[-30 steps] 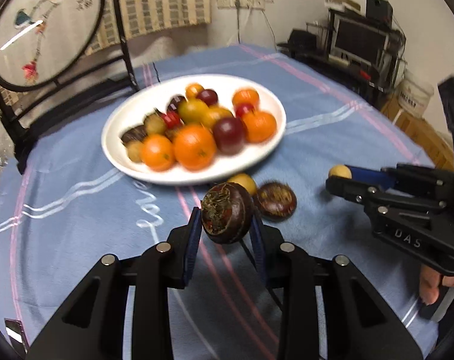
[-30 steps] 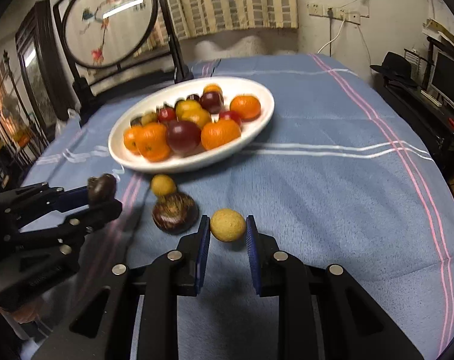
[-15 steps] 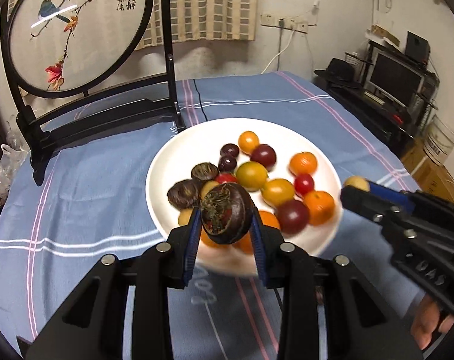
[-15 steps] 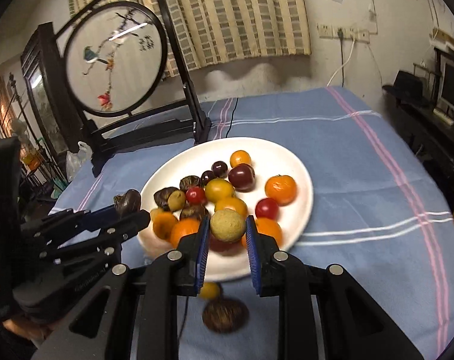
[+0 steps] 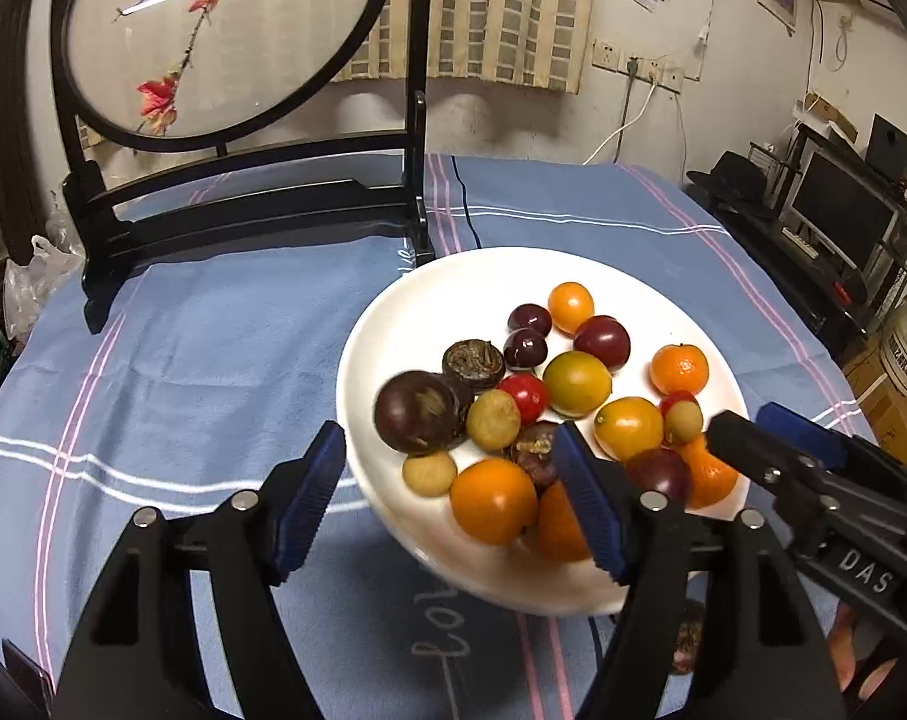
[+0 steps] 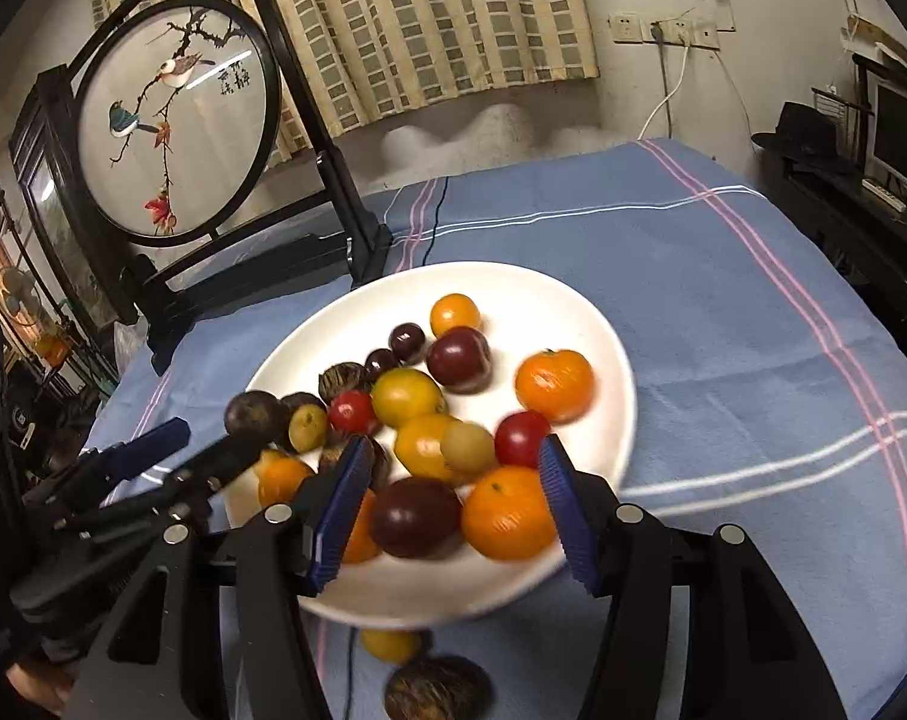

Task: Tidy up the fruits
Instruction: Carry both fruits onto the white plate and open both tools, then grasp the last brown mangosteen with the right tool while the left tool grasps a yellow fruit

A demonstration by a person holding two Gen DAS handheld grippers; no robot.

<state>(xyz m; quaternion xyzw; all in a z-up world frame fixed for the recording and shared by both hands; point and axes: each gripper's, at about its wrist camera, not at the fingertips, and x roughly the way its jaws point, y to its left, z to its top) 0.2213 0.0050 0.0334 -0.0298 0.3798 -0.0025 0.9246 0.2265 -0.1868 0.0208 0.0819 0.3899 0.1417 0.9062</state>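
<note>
both tongs, left tongs [image 5: 453, 504] and right tongs [image 6: 453, 510], have just been opening over the white plate [image 5: 387, 324], nothing gripped; lift clear straight up, then fetch the two fruits [image 6: 435, 690] at the plate's near rim.

White plate [image 5: 387, 324] of mixed fruit on a blue striped cloth [image 5: 213, 360] over the counter; left gripper [image 5: 447, 504] above its near rim, jaws just opened with nothing gripped; right gripper [image 5: 771, 429] at right; round embroidered screen [image 5: 213, 30] behind.

Near rim of white plate [image 5: 387, 312] hidden behind gripper fingers [image 5: 585, 504], dark fruit [image 6: 438, 690] cut off at bottom edge, yellow fruit [image 6: 390, 645] half under plate, front oranges [image 6: 507, 513] blurred
</note>
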